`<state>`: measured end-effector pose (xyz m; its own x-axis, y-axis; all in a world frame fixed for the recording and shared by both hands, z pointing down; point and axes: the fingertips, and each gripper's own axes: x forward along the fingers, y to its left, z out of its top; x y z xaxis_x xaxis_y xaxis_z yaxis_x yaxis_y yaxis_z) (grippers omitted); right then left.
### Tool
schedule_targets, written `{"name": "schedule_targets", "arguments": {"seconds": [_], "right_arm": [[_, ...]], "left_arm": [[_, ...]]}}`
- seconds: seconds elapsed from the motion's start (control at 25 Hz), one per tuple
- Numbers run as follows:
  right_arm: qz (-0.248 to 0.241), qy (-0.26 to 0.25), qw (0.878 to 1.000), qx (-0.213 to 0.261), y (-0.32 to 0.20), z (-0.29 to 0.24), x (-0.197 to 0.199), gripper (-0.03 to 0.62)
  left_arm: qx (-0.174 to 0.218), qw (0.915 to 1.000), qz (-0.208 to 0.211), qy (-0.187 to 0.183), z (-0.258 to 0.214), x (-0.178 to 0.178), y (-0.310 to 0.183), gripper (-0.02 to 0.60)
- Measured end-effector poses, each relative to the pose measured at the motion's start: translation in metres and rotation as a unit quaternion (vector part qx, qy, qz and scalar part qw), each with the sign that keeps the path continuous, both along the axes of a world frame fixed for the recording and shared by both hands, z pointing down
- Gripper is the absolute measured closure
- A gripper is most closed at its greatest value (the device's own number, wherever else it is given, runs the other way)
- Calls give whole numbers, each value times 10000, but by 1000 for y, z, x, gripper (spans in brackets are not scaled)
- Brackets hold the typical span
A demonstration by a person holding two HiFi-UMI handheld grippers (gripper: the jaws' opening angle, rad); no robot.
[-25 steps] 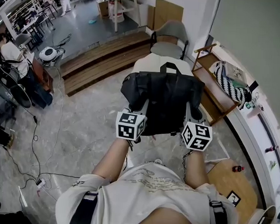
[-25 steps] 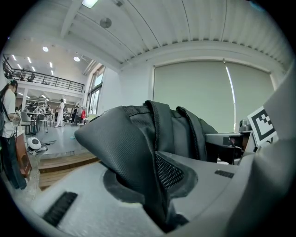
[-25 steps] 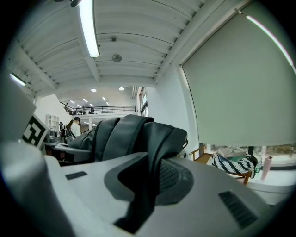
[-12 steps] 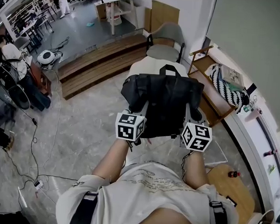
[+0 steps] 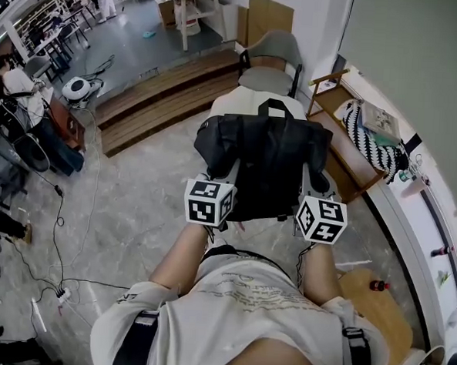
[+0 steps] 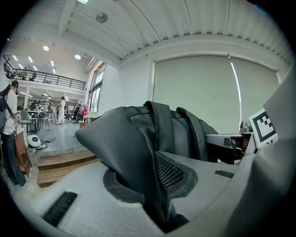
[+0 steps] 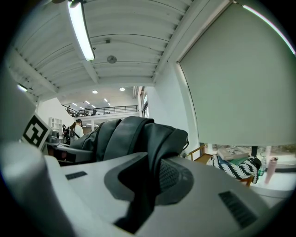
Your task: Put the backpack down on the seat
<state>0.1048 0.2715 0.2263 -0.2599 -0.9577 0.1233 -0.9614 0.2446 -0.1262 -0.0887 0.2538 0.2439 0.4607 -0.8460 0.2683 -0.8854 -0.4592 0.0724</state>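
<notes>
Pinching folds of woven black fabric between nearly closed jaws, the left gripper (image 5: 227,172) and the right gripper (image 5: 315,182) are holding the backpack (image 5: 268,161) by its two sides. Marker cubes (image 5: 208,202) with black-and-white squares are riding behind them. The backpack is hanging upright against the near end of the pale cushioned seat (image 5: 237,103). Beyond the backpack a grey chair (image 5: 274,61) is standing. To the backpack's left, wooden steps (image 5: 164,97) are crossing the mottled stone floor (image 5: 134,203).
</notes>
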Motion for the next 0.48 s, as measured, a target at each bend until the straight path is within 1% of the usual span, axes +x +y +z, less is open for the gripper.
{"name": "schedule_targets", "arguments": {"seconds": [0.2, 0.36, 0.48], "right_arm": [[40, -34, 10000, -15, -5, 1, 4, 545], [80, -29, 9999, 77, -19, -2, 14, 545], [102, -22, 9998, 171, -20, -1, 13, 545]], "left_arm": [[-78, 9999, 119, 94, 3, 4, -7, 494], [5, 9998, 177, 125, 0, 14, -22, 494], [104, 9996, 212, 166, 1, 13, -23, 494]]}}
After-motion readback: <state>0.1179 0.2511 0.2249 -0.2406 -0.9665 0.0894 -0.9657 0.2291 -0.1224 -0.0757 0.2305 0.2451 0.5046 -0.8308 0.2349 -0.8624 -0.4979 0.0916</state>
